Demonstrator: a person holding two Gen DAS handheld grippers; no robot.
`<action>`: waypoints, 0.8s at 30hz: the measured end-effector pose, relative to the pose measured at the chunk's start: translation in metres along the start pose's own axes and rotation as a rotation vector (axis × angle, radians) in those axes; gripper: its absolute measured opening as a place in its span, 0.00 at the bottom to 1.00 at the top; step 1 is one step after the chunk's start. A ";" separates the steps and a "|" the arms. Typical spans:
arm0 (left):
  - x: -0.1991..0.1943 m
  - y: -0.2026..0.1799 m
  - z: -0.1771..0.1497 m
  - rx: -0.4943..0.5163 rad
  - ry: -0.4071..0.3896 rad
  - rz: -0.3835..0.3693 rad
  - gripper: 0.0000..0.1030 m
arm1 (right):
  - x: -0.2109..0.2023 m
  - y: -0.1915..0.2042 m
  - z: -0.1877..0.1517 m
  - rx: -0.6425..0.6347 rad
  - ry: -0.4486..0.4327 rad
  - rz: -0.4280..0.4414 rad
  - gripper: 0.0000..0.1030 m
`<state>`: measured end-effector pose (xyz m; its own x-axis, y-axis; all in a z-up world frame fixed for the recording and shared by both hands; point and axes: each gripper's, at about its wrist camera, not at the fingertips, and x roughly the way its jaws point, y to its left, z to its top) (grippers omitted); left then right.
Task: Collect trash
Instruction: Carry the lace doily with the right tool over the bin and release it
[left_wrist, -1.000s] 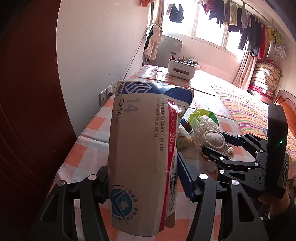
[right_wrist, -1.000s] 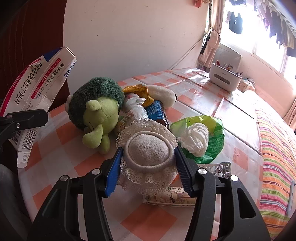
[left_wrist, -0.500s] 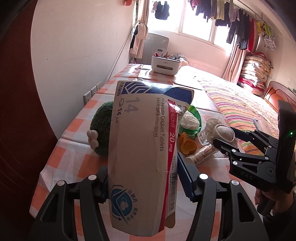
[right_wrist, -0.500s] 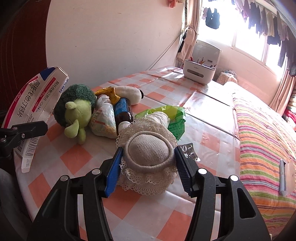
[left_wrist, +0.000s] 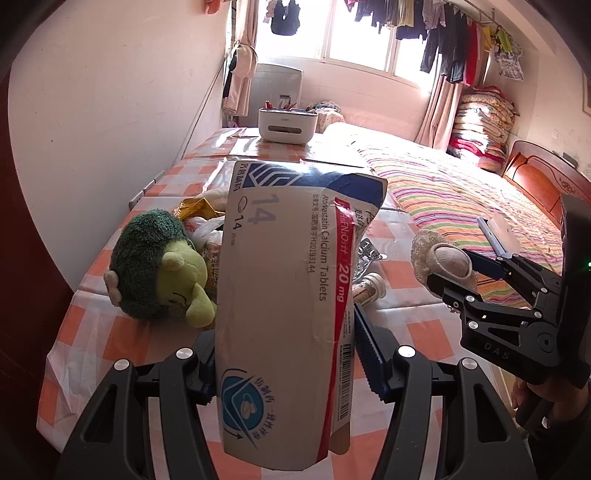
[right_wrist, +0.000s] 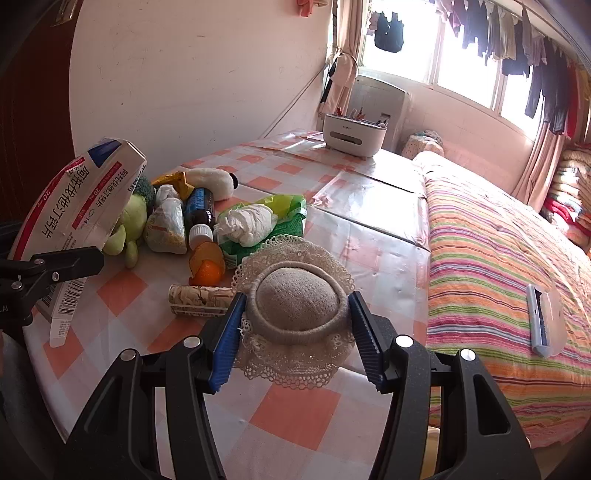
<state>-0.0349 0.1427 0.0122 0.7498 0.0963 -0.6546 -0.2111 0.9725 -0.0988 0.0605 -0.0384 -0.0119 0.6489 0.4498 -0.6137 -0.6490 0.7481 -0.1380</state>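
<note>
My left gripper (left_wrist: 284, 362) is shut on a flattened medicine box (left_wrist: 291, 295), white with blue and red print, held upright above the table's near edge; the box also shows in the right wrist view (right_wrist: 74, 206). My right gripper (right_wrist: 293, 332) is shut on a small beige lace-trimmed hat (right_wrist: 295, 306), held above the table; it shows in the left wrist view (left_wrist: 441, 262) at the right. On the checked tablecloth (right_wrist: 295, 402) lie a crumpled tissue (right_wrist: 247, 223) on a green bag (right_wrist: 284, 212), a brown bottle (right_wrist: 201, 214), orange peel (right_wrist: 207, 266) and a paper tube (right_wrist: 201, 299).
A green plush toy (left_wrist: 159, 269) lies at the table's left, a white plush (right_wrist: 212, 182) behind the trash. A white organizer box (right_wrist: 352, 136) stands at the far end. A striped bed (right_wrist: 498, 258) borders the table on the right, with a lint brush (right_wrist: 543, 319) on it.
Both grippers have pulled back and up from the table with their loads. The trash pile and plush toy now look farther away; more of the room shows.
</note>
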 end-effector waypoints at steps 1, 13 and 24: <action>0.001 -0.005 0.001 0.006 0.000 -0.006 0.56 | -0.002 -0.003 -0.002 0.006 -0.001 -0.006 0.53; 0.006 -0.053 0.009 0.068 -0.001 -0.070 0.56 | -0.026 -0.048 -0.033 0.083 0.018 -0.104 0.53; 0.003 -0.110 0.020 0.139 -0.026 -0.171 0.56 | -0.052 -0.087 -0.063 0.154 0.023 -0.237 0.53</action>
<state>0.0026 0.0402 0.0361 0.7834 -0.0691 -0.6176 0.0075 0.9948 -0.1017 0.0583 -0.1575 -0.0165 0.7649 0.2437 -0.5963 -0.4112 0.8973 -0.1607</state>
